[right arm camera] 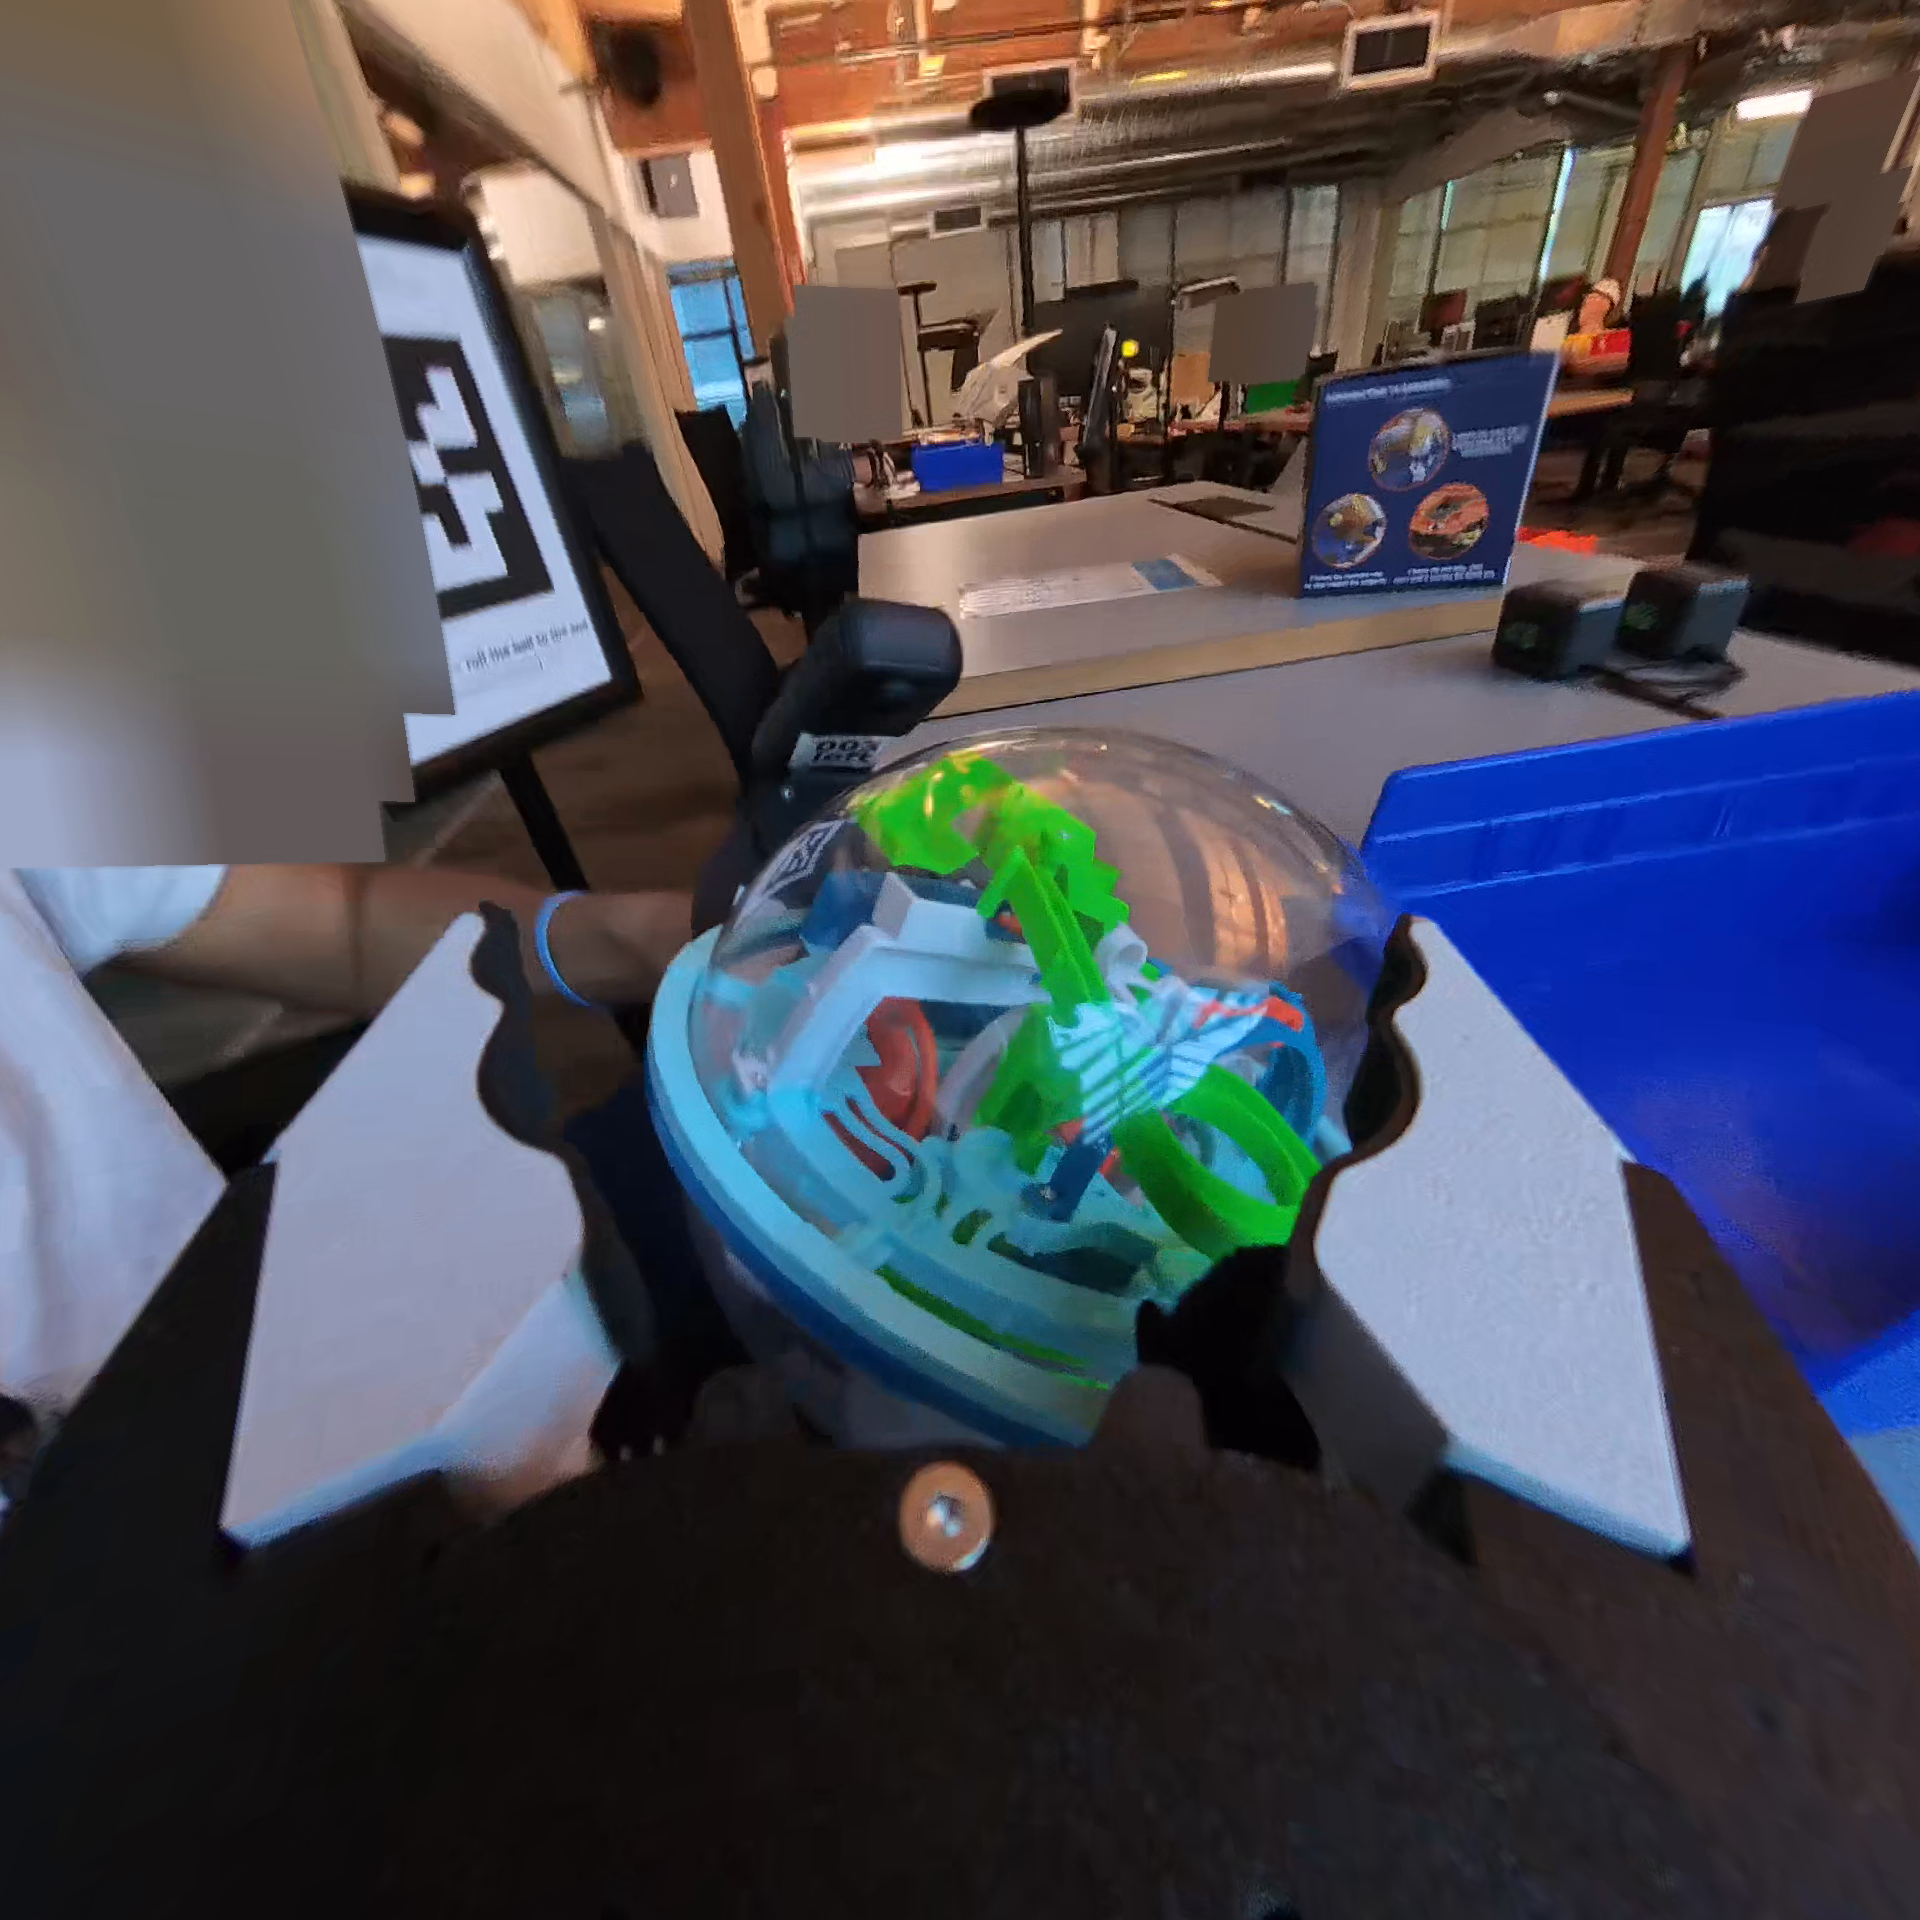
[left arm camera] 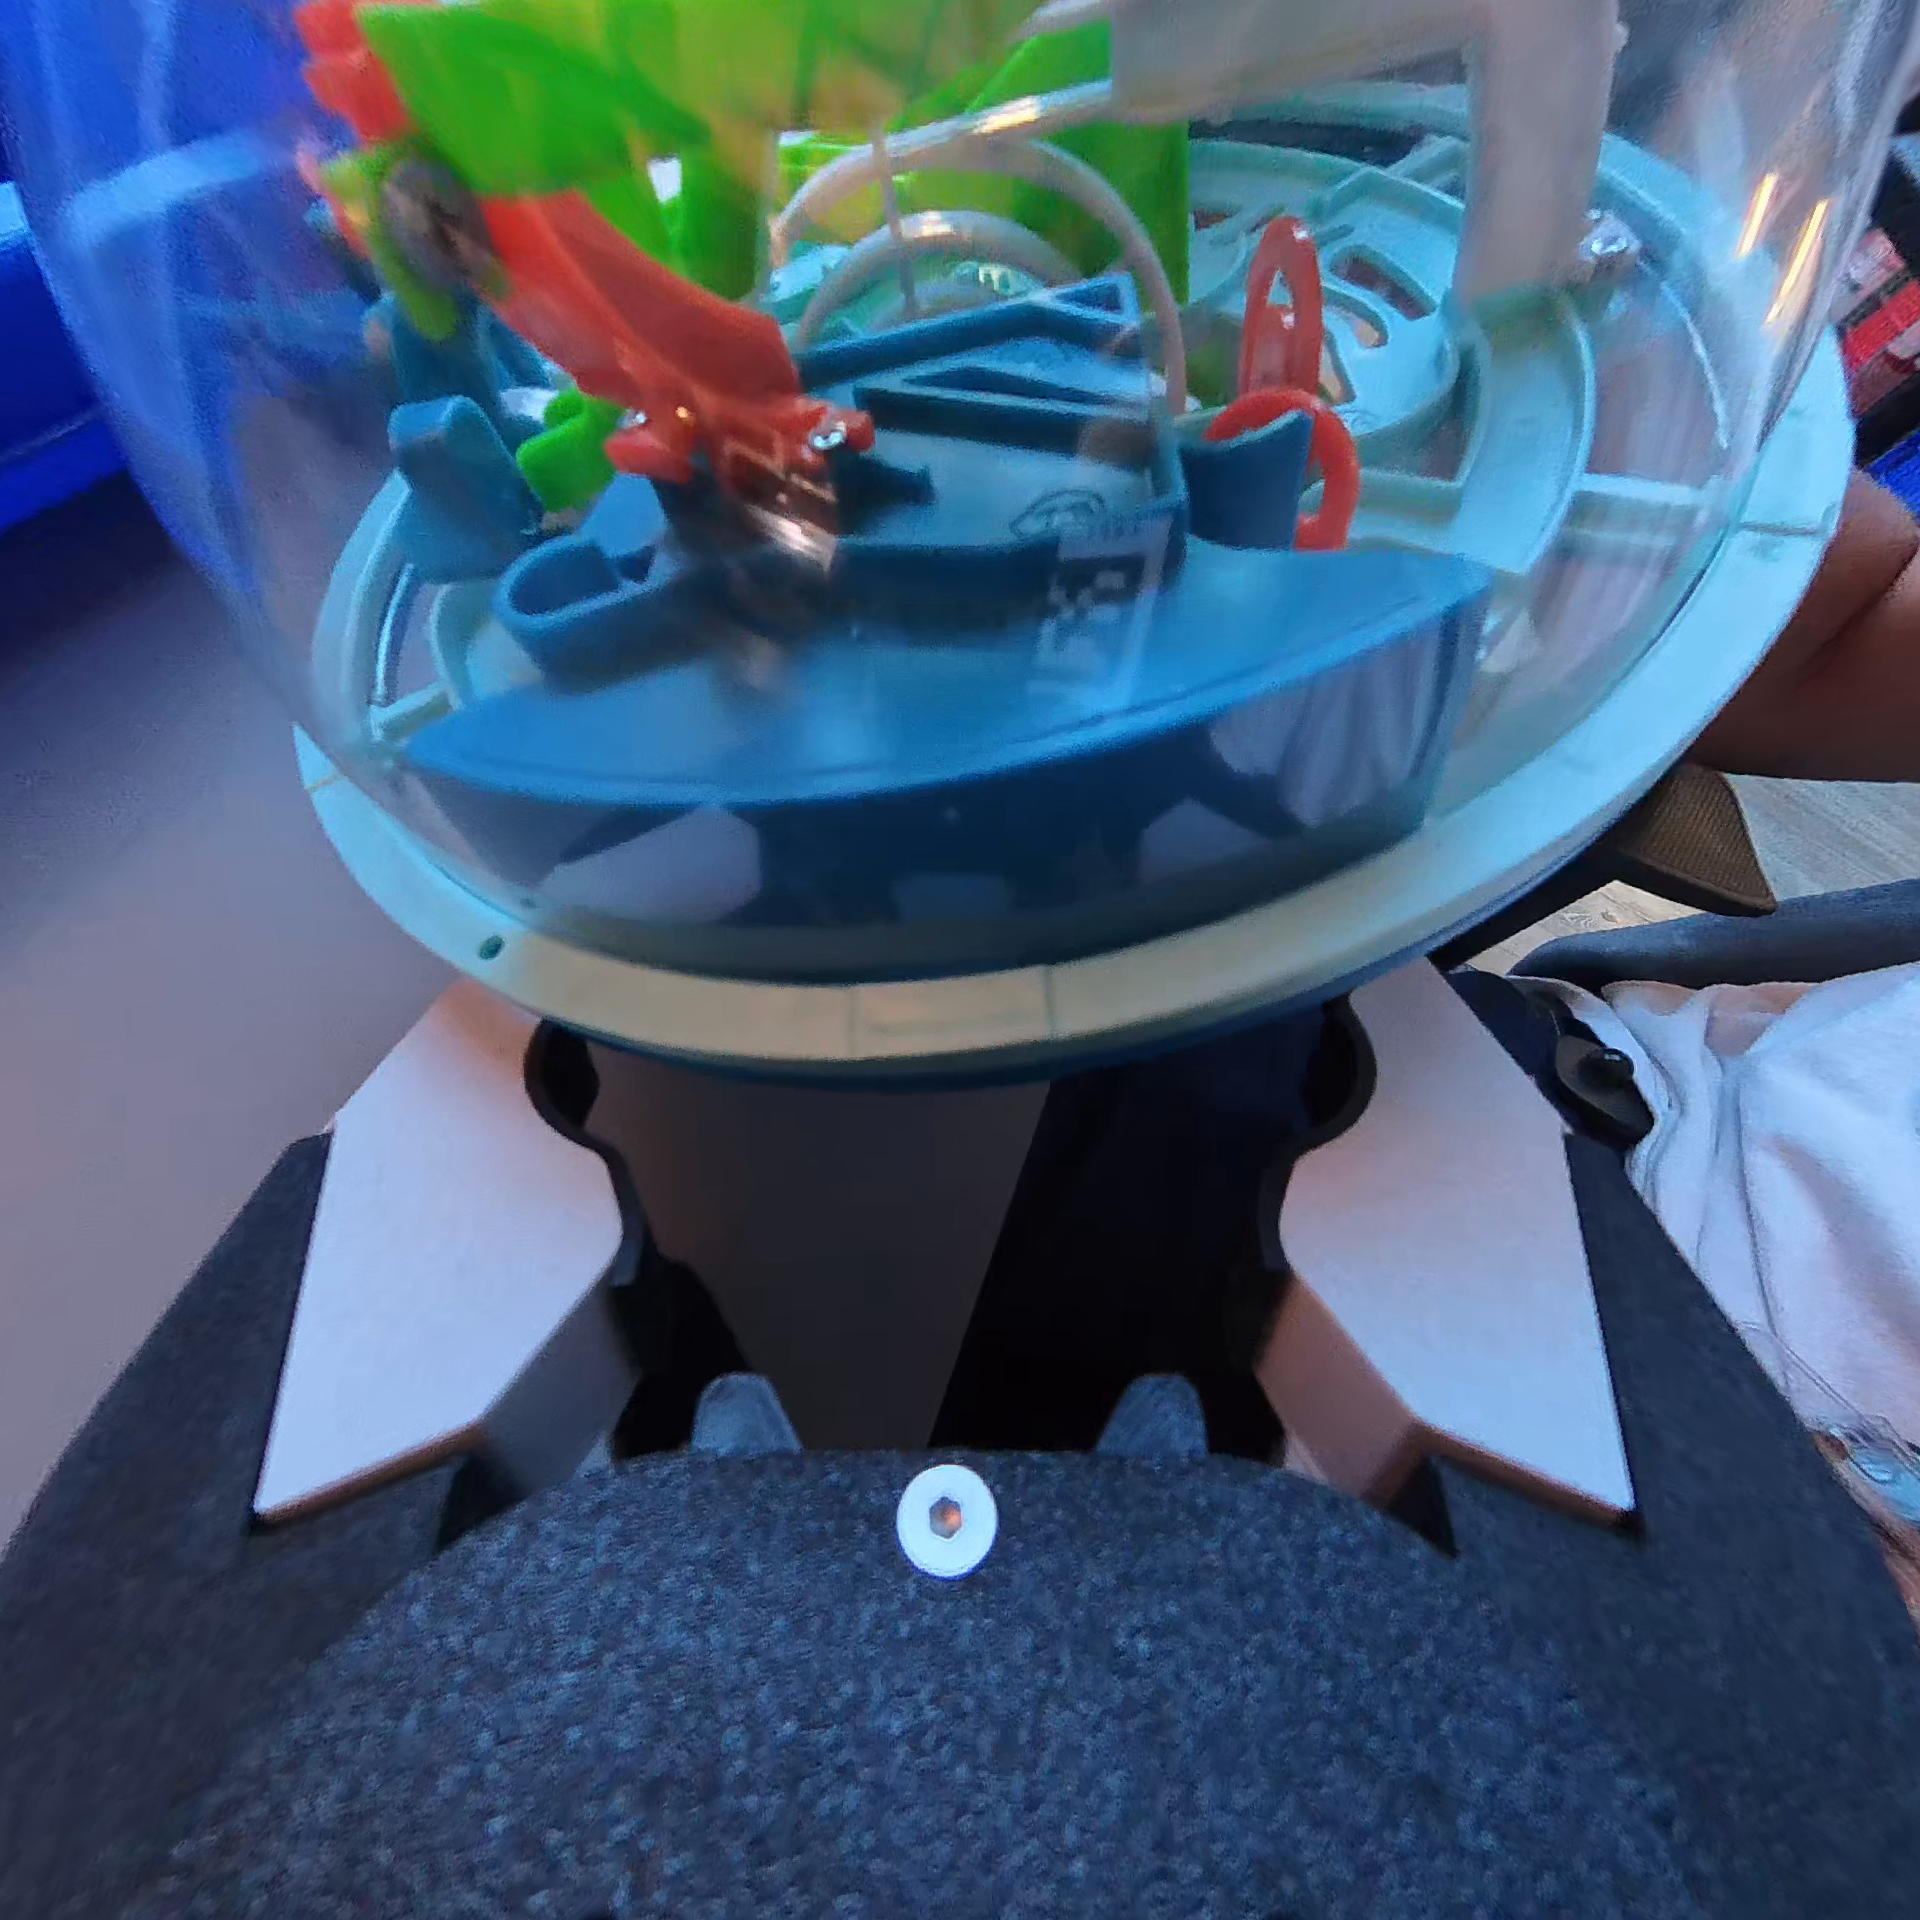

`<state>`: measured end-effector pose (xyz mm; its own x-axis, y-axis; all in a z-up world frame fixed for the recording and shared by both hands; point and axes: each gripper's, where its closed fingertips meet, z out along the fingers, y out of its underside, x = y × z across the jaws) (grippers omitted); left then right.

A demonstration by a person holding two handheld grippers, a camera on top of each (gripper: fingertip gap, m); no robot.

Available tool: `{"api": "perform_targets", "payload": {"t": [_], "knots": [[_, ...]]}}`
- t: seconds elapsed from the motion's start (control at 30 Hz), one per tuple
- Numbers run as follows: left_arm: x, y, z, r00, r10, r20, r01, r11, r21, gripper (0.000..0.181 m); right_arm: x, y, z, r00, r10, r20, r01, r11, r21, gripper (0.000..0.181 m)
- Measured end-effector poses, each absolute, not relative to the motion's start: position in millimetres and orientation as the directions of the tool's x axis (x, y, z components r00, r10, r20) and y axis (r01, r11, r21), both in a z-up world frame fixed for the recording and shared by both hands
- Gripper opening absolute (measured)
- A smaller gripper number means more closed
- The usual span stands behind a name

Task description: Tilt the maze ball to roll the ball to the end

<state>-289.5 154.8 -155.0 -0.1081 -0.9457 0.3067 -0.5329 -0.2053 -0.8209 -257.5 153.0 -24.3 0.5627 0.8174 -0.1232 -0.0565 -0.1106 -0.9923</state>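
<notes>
Tongs on both sides are at the maze ball [right arm camera: 997, 1081], a clear sphere with green, orange, white and blue tracks inside, carried in the air above the grey tabletop [right arm camera: 1351, 717]. Right tongs [right arm camera: 945, 1122] stand spread wide, and the sphere sits in the gap; its right finger [right arm camera: 1361, 1060] lies against the shell, while the left finger seems just beside it, so I cannot tell whether this is a real clamp or a loose cradle. Left tongs [left arm camera: 951, 1049] press up under the pale rim of the maze ball [left arm camera: 935, 623], their tips hidden behind it, so whether they pinch anything cannot be told.

As for progress, the sphere is lifted and tipped, so tilting looks to be under way. The small rolling ball itself cannot be picked out in either view, so how near it is to the end stays unknown.

From the left wrist you get the close look inside: a blue platform, orange ramp and rings. From the right wrist you see the whole sphere from outside, the blue bin [right arm camera: 1683, 997] just beside it, a blue box [right arm camera: 1423, 478] standing farther off, and the other tool's dark handle [right arm camera: 862, 675] behind the sphere.
</notes>
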Motion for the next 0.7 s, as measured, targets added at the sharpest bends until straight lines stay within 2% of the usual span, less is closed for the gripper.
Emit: {"api": "perform_targets", "payload": {"t": [0.17, 0.37, 0.57, 0.6, 0.7], "knots": [[-289, 156, -154, -0.103, -0.947, 0.304, -0.523, -0.208, -0.826, 0.138, -253, 158, -23, 0.597, 0.783, -0.175, -0.092, -0.149, -0.984, 0.147], [-289, 156, -155, -0.099, -0.951, 0.292, -0.529, -0.198, -0.825, 0.137, -229, 173, -35, 0.718, 0.682, -0.142, 0.017, -0.221, -0.975, 0.136], [-287, 156, -159, -0.084, -0.968, 0.236, -0.545, -0.154, -0.824, 0.141, -249, 174, -55, 0.648, 0.735, -0.197, 0.052, -0.302, -0.952, 0.154], [-287, 156, -161, -0.079, -0.969, 0.235, -0.551, -0.154, -0.820, 0.142, -250, 173, -56, 0.645, 0.745, -0.172, 0.069, -0.280, -0.957, 0.150], [-286, 157, -160, -0.081, -0.969, 0.234, -0.548, -0.152, -0.822, 0.144, -250, 171, -59, 0.650, 0.748, -0.136, 0.093, -0.255, -0.962, 0.150]]}}
